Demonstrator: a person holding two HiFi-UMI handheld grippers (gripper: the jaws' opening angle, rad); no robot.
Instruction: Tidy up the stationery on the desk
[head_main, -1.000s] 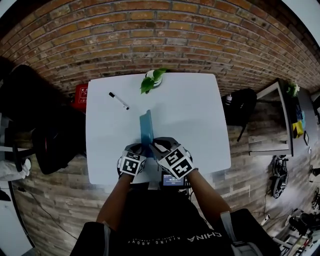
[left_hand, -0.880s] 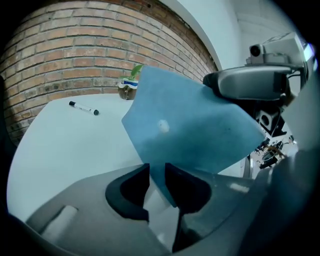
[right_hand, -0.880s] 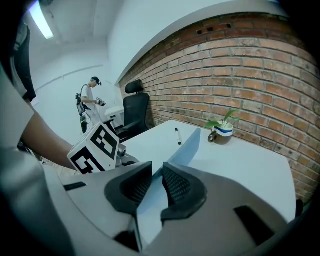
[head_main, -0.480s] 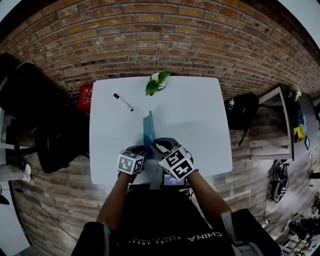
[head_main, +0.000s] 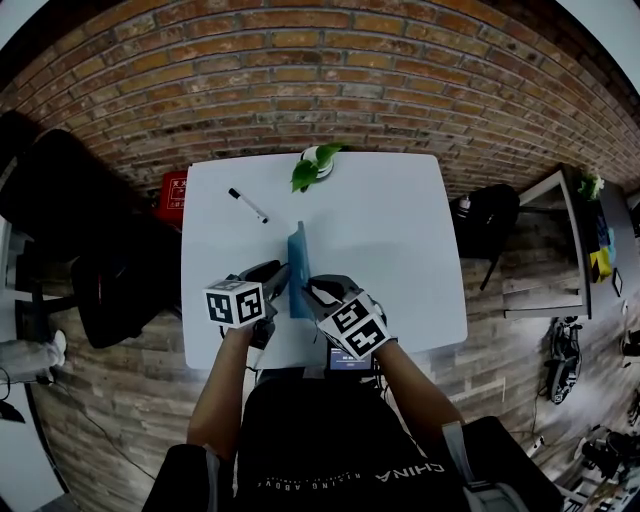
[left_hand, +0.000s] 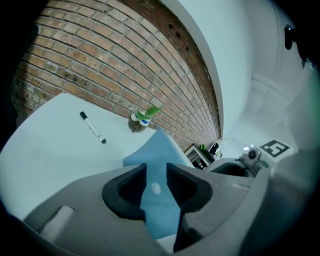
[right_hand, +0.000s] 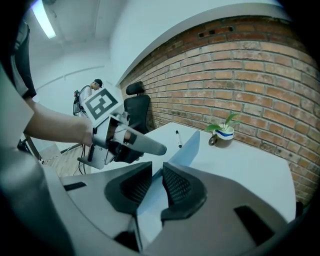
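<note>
Handling the blue folder (head_main: 298, 262) at the near edge of the bench (head_main: 400, 250): right gripper (head_main: 312, 290) jaws clamped on it, left gripper (head_main: 280, 272) jaws likewise though just eased open slightly; next, probably lay it flat.

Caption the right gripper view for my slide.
Right gripper clamps a blue folder at a white desk, marker and potted plant beyond.

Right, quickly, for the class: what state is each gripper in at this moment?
Left gripper: closed, holding the blue book.
Right gripper: closed, holding the same blue book.
</note>
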